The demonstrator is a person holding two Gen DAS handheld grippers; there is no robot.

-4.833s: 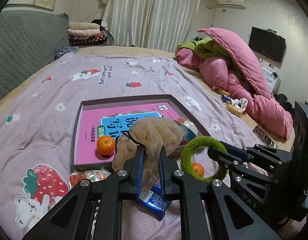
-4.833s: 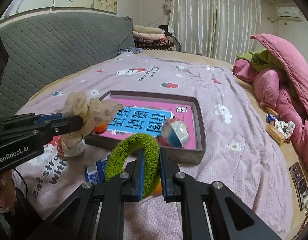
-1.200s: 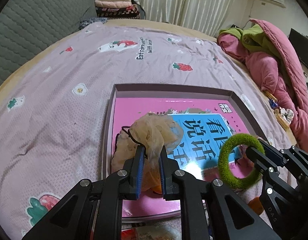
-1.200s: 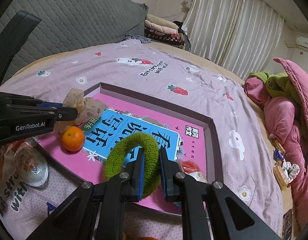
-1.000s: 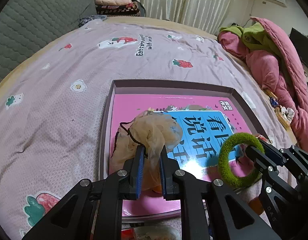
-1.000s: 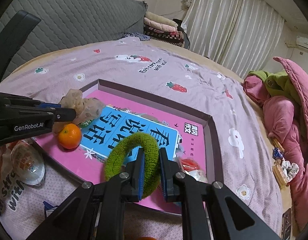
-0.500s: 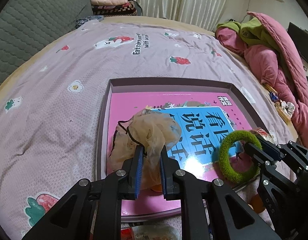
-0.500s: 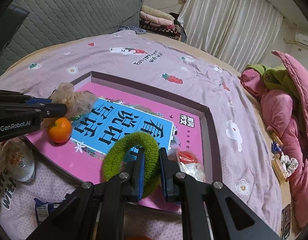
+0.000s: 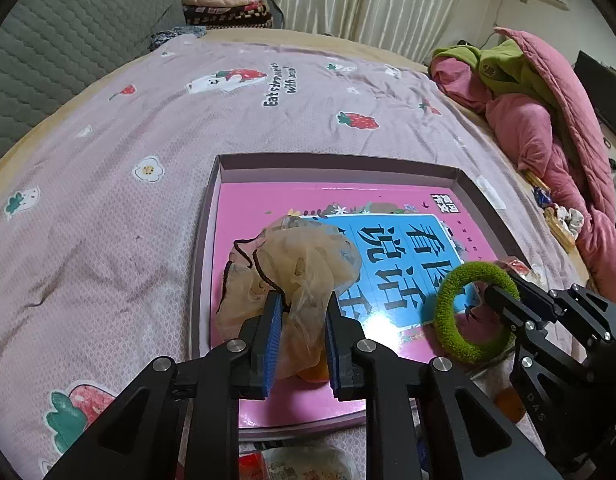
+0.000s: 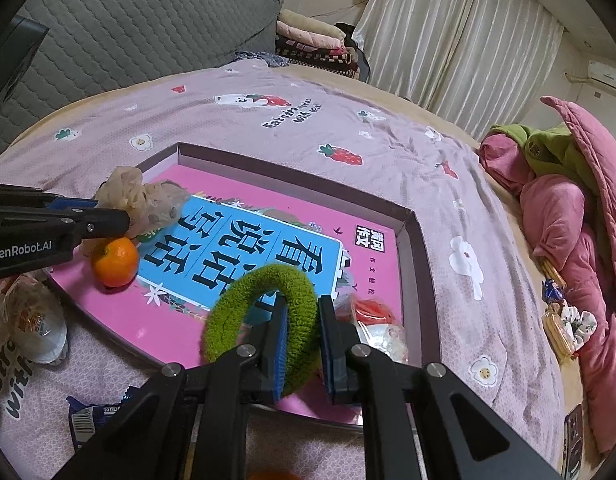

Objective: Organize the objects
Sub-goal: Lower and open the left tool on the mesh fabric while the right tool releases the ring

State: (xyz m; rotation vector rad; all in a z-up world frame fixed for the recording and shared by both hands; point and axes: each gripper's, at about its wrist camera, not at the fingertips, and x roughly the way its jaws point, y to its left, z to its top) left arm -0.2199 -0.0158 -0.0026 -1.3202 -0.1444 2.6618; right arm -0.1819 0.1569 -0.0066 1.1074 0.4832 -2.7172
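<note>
A shallow purple tray (image 9: 204,240) on the bed holds a pink and blue book (image 9: 408,248). My left gripper (image 9: 300,312) hovers over the tray's near left corner with a beige gauze scrunchie (image 9: 296,268) bunched between its pads. Its jaws are opening, and the fabric still touches both pads. An orange (image 10: 115,262) lies on the book just under that gripper (image 10: 120,220). My right gripper (image 10: 303,308) is shut on a green fuzzy scrunchie (image 10: 268,276) and holds it upright over the tray's near right part.
A wrapped ball (image 10: 380,332) lies in the tray's near right corner. Snack packets (image 10: 36,320) and a blue wrapper (image 10: 88,420) lie on the sheet in front of the tray. A pink quilt (image 10: 568,208) is heaped at the right, with a phone (image 10: 574,440) near the bed's edge.
The left jaws have widened a little around the beige scrunchie. Both grippers have stayed about where they were over the tray.
</note>
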